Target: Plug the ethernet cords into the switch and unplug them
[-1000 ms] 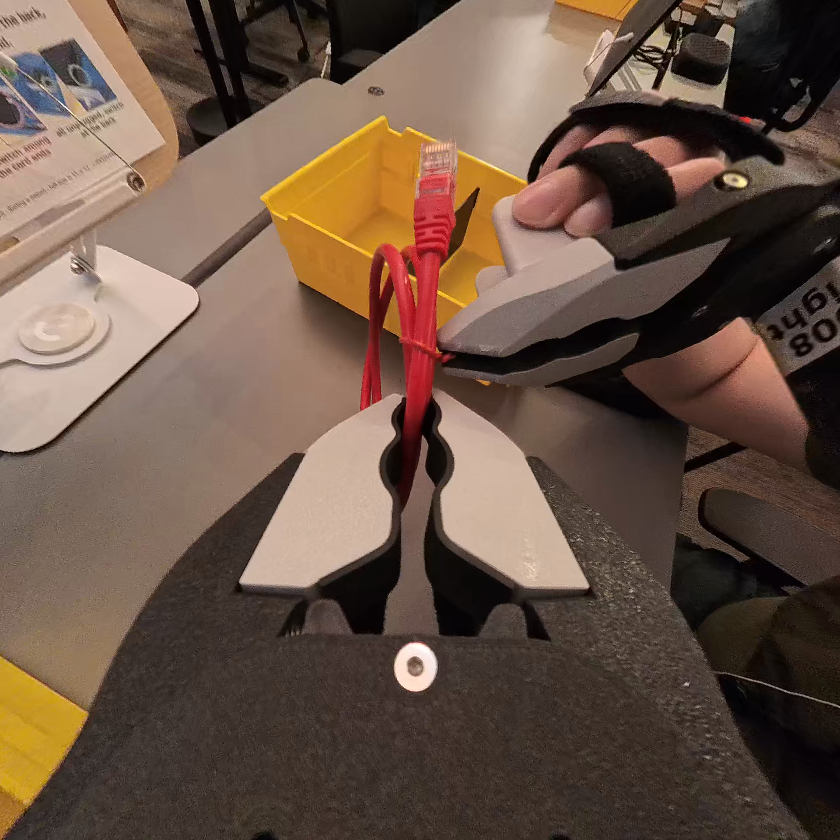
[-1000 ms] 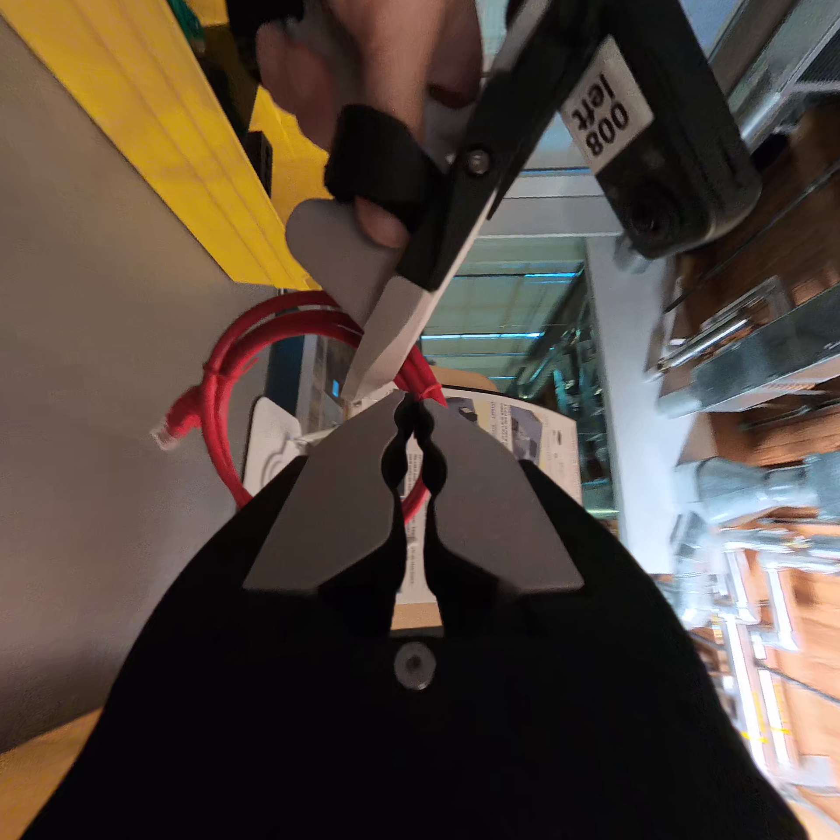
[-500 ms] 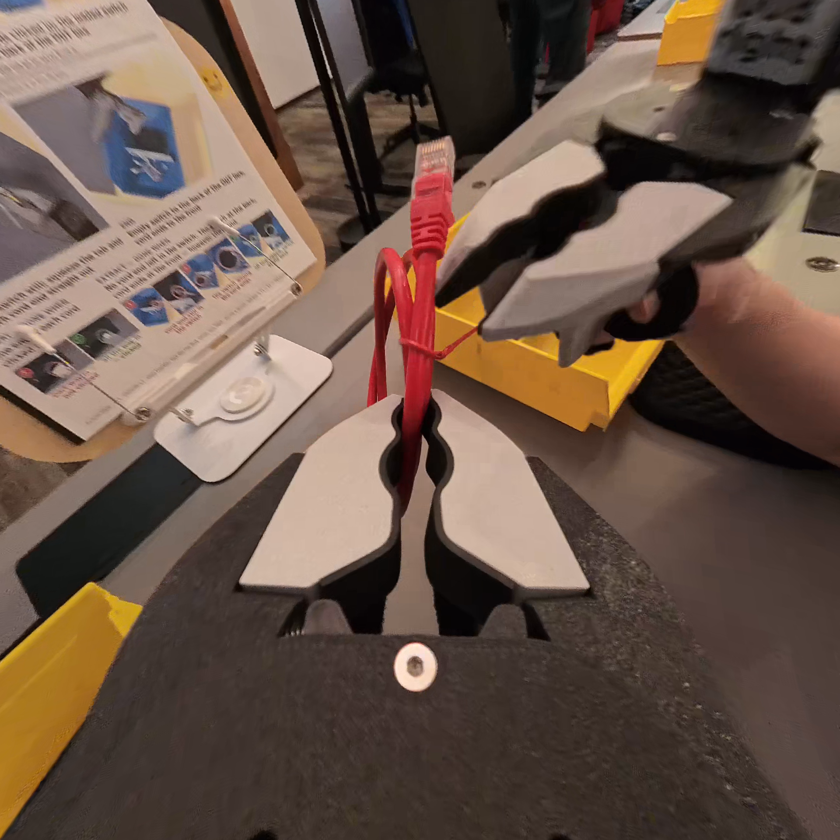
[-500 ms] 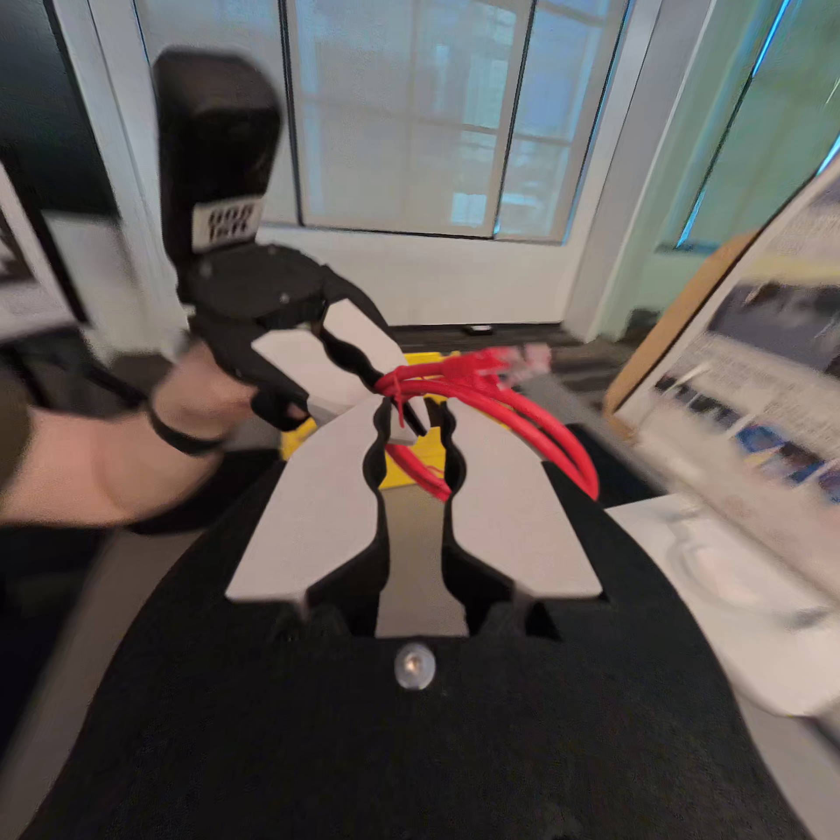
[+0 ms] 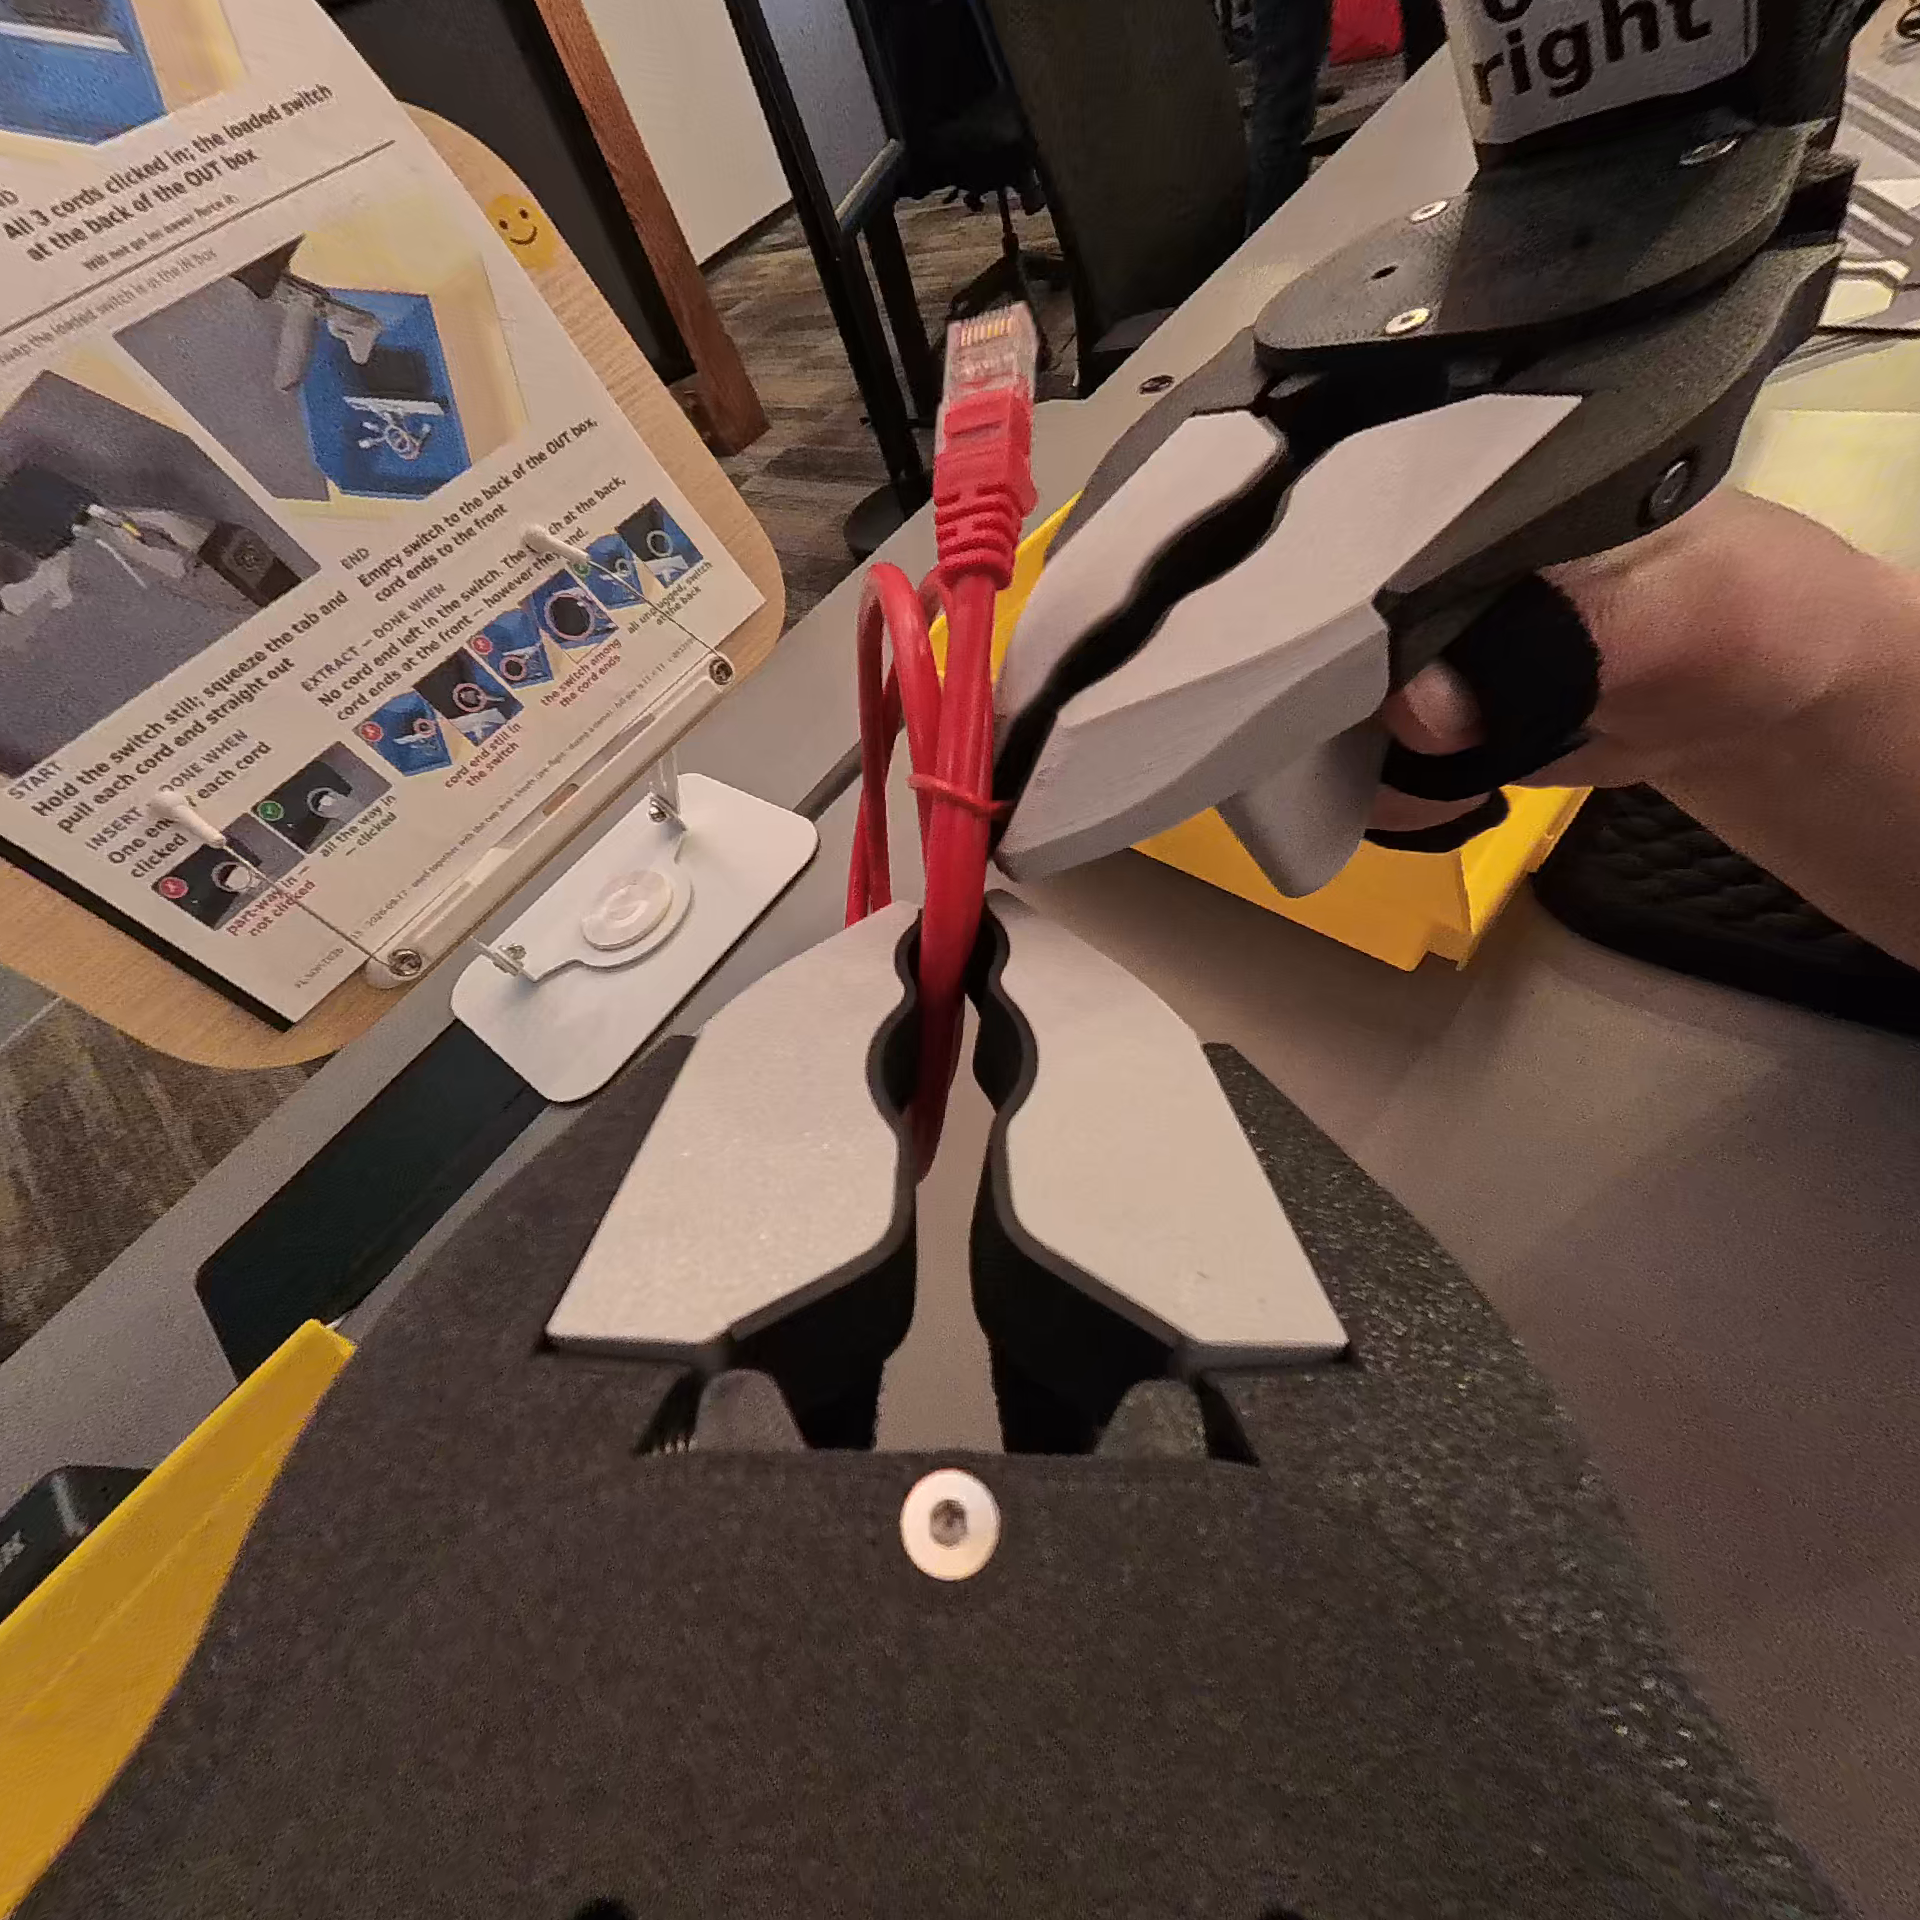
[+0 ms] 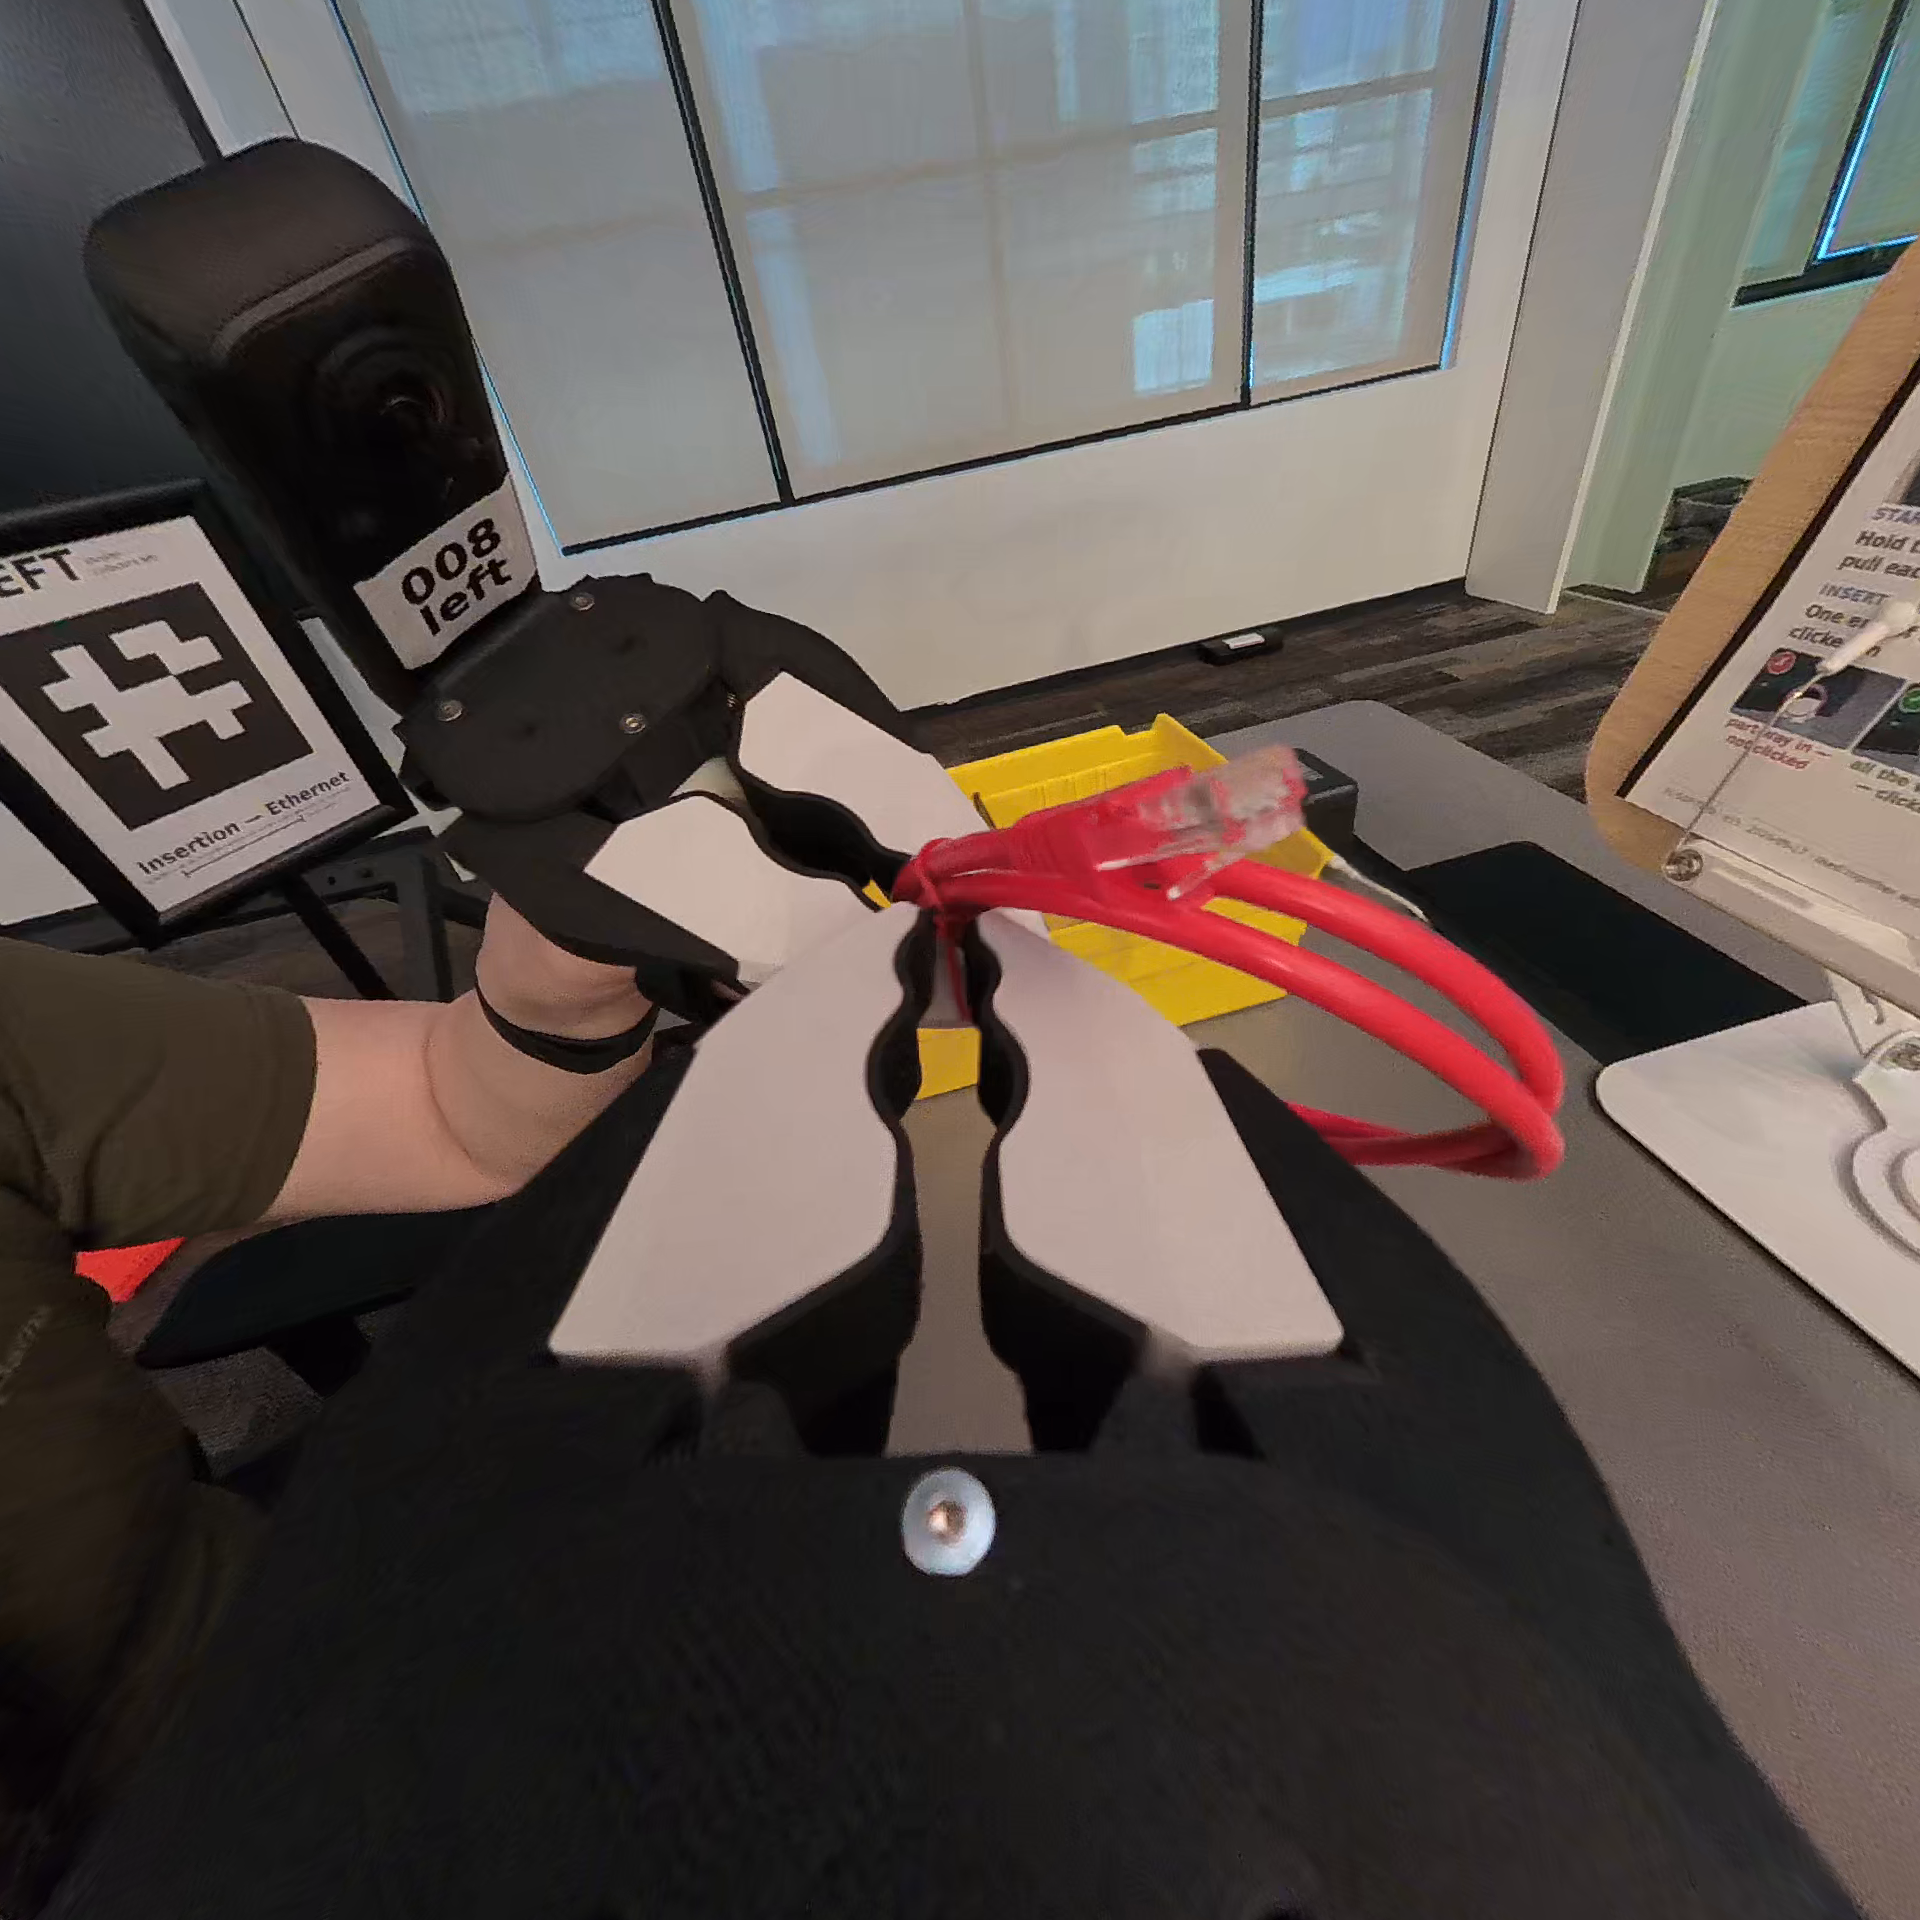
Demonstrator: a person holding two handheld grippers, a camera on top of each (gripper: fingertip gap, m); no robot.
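Left wrist view: the left gripper (image 5: 943, 956) pinches the coiled red ethernet cord (image 5: 954, 727) between its fingers, plug (image 5: 987, 358) pointing to twelve o'clock. The right gripper (image 5: 1023, 821) reaches in from two o'clock, its tips nipping the thin red tie (image 5: 951, 795) that binds the loops, probably to free the cord for plugging. A yellow bin (image 5: 1382, 914) sits at two o'clock on the grey table (image 5: 1558, 1195).

Right wrist view: the right gripper's fingers (image 6: 1122, 1122) are nearly pressed together on the tie at twelve o'clock; the cord loops toward three o'clock. No switch is clearly visible in either view.
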